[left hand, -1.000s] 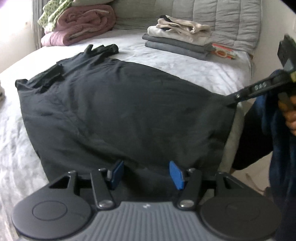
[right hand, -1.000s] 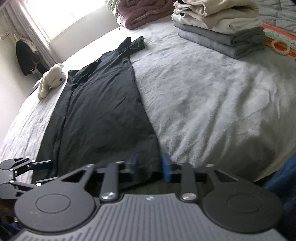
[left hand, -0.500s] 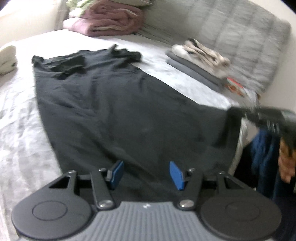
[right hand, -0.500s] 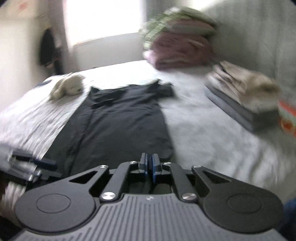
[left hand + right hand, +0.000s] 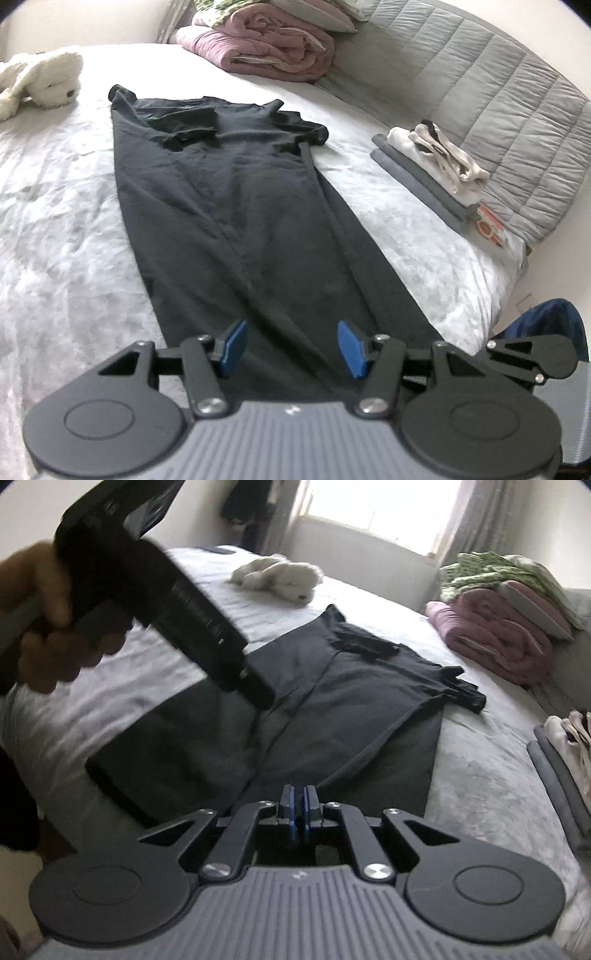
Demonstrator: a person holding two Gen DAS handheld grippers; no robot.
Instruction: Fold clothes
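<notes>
A black T-shirt (image 5: 236, 206) of thin, matte knit lies flat on the bed (image 5: 55, 206), its long sides folded inward so it forms a narrow strip; its short sleeves lie toward the far edge and its hem reaches the near edge. The bed cover is a pale grey, plush, slightly crumpled fabric. A quilted grey headboard (image 5: 498, 96) with stitched rectangular panels runs along the right edge. Beside it sits a stack of folded clothes (image 5: 432, 166), grey below and cream on top, and in the far corner a rolled pink quilt (image 5: 266, 48). A fluffy white stuffed toy (image 5: 40, 81) lies near the far left edge. A bright window (image 5: 373, 506) shows beyond the bed. The left gripper (image 5: 291, 347) hovers over the hem with its blue pads spread apart, the cloth below and between them but not pinched. The right gripper (image 5: 298, 808) has its pads pressed together just above the hem, with no cloth visible between them.
</notes>
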